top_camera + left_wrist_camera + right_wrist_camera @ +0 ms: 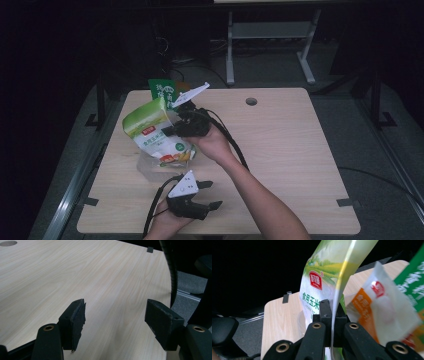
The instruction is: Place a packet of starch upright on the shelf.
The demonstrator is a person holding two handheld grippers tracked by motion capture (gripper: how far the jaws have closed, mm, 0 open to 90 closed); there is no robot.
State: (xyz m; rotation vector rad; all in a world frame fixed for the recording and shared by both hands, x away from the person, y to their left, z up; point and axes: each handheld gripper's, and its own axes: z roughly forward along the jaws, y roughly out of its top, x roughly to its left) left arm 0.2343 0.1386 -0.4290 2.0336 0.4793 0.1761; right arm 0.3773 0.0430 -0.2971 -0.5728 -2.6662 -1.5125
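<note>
Green-and-white food pouch pinched upright by right gripper, contents unseen

A dim lab – bare wooden table (metal stand behind).

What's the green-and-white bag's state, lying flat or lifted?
Lifted. The right gripper is shut on the edge of the green-and-white bag, which hangs tilted above the table.

Dim, dark surroundings; the lit table glares mildly, and nearby packets blur.
</note>
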